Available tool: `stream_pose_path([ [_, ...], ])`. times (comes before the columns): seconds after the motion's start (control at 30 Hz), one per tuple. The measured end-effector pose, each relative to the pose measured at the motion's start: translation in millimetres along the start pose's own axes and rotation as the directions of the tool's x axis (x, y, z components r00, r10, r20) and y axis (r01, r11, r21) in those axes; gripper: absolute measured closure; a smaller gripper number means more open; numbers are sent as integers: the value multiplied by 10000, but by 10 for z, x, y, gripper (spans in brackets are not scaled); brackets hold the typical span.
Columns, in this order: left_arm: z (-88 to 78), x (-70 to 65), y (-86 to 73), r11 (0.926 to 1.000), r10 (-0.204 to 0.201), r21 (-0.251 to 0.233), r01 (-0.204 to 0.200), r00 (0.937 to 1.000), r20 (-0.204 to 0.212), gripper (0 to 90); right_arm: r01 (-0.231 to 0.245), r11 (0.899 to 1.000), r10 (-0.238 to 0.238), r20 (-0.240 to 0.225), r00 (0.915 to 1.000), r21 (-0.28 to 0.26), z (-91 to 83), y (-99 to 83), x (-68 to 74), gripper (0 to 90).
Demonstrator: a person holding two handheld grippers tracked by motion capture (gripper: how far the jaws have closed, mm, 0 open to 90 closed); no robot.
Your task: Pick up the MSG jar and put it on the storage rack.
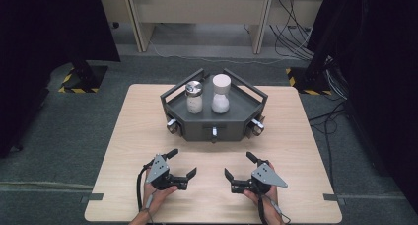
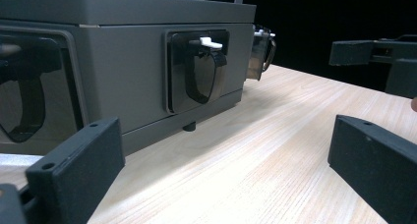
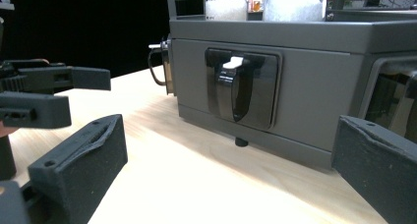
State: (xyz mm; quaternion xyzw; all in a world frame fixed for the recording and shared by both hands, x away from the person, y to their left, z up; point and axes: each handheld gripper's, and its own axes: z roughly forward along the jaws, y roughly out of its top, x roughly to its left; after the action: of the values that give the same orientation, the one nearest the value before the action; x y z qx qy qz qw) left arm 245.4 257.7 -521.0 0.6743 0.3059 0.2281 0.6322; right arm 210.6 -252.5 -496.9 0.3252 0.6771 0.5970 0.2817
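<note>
I hold my left tool point(image 1: 181, 164) and right tool point(image 1: 240, 167) low over the table point(image 1: 128, 136), both with jaws spread apart and gripping nothing. The grey rack point(image 1: 231, 128) sits beyond them, carrying a metal-capped shaker point(image 1: 194, 97) beside a white-lidded jar point(image 1: 221, 93).

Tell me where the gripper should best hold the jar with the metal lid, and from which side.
Probably grip the glass jar around its body, below the metal lid, coming from above: it stands upright, and the tray's rails and the white-capped shaker beside it crowd a sideways approach.

Lab, hazard-taped stands point(image 1: 79, 82), loose cables point(image 1: 296, 35)
</note>
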Motion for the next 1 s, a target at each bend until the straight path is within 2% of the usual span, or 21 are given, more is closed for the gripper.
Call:
stream_pose_path([
  [0.37, -6, 2, 0, 10000, -3, -6, 3, 10000, -69, 0, -132, 9999, 132, 42, 9999, 5, -90, -49, -9, 9],
  [0.47, -13, -3, 1, 10000, 23, -26, -23, 10000, -58, 0, -259, 9997, 259, 77, 9996, 15, -92, -54, -22, 9],
  [1.0, -19, -22, 3, 9999, 144, -52, -144, 9999, 66, 0, -302, 9995, 302, 177, 9994, 29, -91, -55, -9, 11],
])
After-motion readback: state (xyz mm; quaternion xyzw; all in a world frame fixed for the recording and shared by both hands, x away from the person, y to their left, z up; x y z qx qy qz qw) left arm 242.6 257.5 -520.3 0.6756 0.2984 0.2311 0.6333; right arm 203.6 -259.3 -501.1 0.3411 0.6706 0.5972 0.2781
